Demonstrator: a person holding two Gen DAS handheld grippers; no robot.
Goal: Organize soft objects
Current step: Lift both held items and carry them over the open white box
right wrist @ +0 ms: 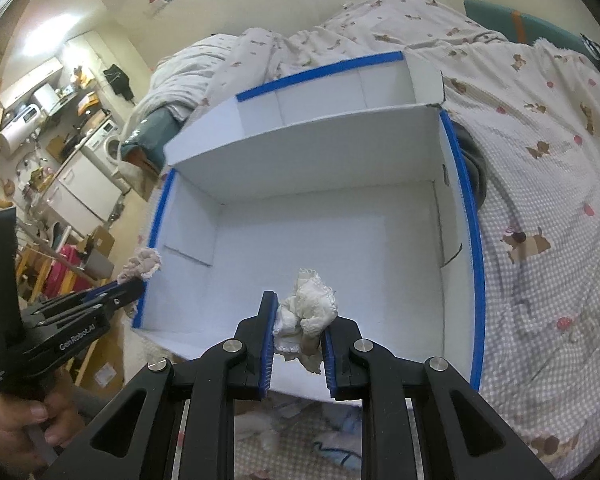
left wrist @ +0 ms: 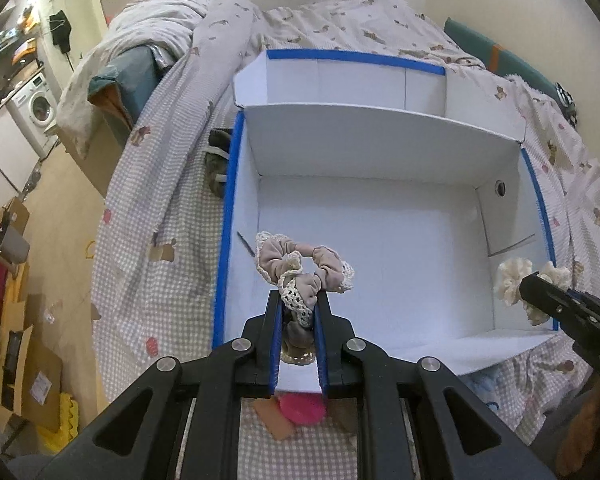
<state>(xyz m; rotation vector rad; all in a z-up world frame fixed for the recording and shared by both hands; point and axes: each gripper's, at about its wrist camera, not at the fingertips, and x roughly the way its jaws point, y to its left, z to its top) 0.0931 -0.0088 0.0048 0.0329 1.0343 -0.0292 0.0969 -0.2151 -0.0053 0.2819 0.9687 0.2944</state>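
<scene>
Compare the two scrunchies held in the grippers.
The left gripper holds a taupe scrunchie with cream lace trim, loops spread out. The right gripper holds a cream scrunchie, plain-coloured and bunched into a clump. Both are clamped between blue pads and hang over the white box.

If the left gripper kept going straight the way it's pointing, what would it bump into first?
Probably the bare white floor of the box. The left gripper, holding a beige scrunchie, angles down into it; depth is uncertain.

Pink item [left wrist: 302, 408] below box mostly hidden by left gripper [left wrist: 299, 312]; dark object [right wrist: 474, 164] behind box wall unidentifiable.
</scene>
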